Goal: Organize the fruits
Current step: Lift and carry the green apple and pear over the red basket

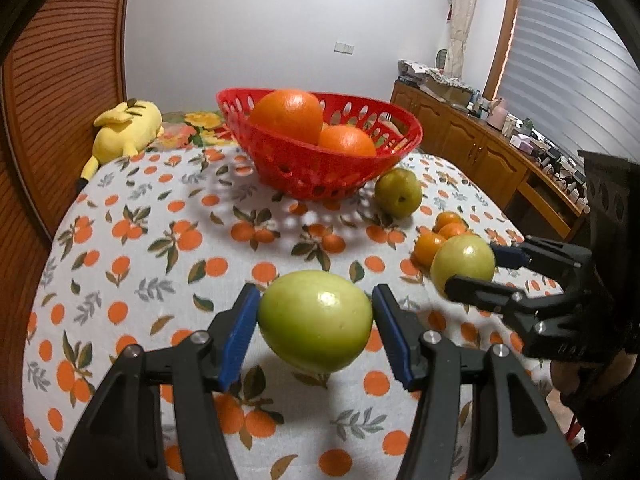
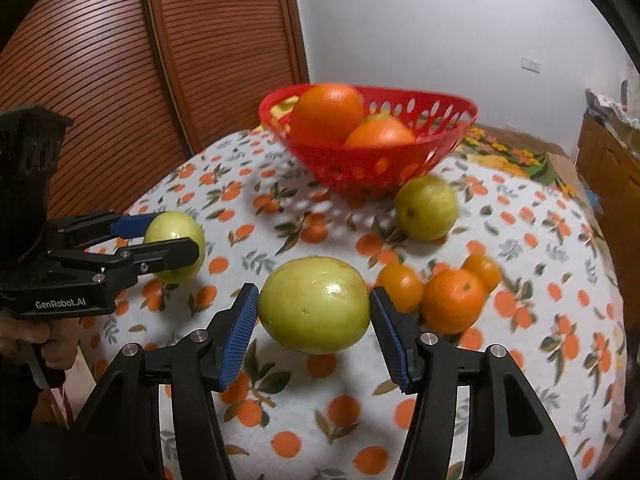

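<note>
Here each gripper's jaws hold a smooth green round fruit, left gripper (image 1: 315, 328) and right gripper (image 2: 314, 320) alike, the red perforated plastic basket (image 1: 320, 168) straight ahead.

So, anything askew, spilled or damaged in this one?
Nothing stands out. The red basket sits upright holding two oranges, each gripper brackets a green fruit, and a third green fruit and small oranges rest intact on the tablecloth.
</note>
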A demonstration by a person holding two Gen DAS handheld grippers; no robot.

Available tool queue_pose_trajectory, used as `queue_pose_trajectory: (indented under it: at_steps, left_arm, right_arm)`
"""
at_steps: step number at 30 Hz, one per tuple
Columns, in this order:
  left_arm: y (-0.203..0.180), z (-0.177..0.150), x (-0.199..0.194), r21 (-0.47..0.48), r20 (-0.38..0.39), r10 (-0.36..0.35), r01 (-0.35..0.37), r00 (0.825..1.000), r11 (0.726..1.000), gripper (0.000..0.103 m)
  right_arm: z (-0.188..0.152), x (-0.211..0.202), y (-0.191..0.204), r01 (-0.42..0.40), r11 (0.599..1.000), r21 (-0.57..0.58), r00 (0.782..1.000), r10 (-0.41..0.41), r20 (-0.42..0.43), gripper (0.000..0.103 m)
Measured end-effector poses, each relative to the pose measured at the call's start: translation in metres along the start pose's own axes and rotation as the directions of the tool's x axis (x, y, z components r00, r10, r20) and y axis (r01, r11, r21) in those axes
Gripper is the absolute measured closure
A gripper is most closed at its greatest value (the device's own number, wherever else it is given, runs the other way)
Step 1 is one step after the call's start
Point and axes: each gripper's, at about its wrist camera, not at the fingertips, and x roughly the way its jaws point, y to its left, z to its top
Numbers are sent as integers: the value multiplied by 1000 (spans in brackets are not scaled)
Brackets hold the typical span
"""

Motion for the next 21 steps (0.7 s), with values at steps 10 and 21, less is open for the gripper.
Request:
queue_pose_trajectory:
  at_steps: [10, 21]
  left_arm:
    - [-8, 32, -13, 33, 61, -4, 2, 998, 999, 46]
    - [-20, 61, -10, 73, 92, -2, -5, 996, 997, 46]
  right_arm:
    - [39, -36, -20, 58, 998, -11, 995, -57, 84, 45]
    - [70, -52, -34, 95, 995, -23, 988, -91, 129, 45]
